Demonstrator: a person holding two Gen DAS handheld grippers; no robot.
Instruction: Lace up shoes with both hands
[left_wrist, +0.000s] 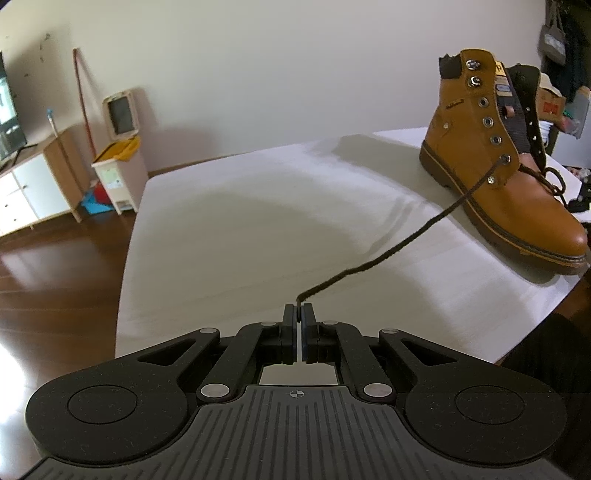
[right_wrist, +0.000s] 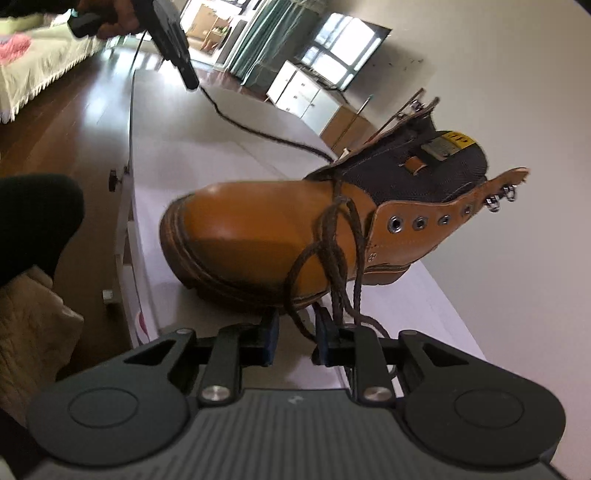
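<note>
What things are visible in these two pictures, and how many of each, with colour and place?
boot: one, tan, standing on the table at its right side
lace: one, dark brown, runs out of the boot's lowest eyelet; loose loops hang over its front
table: one, white, under the boot
pedal bin: one, beige, on the floor by the wall
cabinet: one, white and wood, far left
hand: one, holding the left tongs
left tongs: black, shut on the lace end
right tongs: black, open, a lace strand between them
</note>
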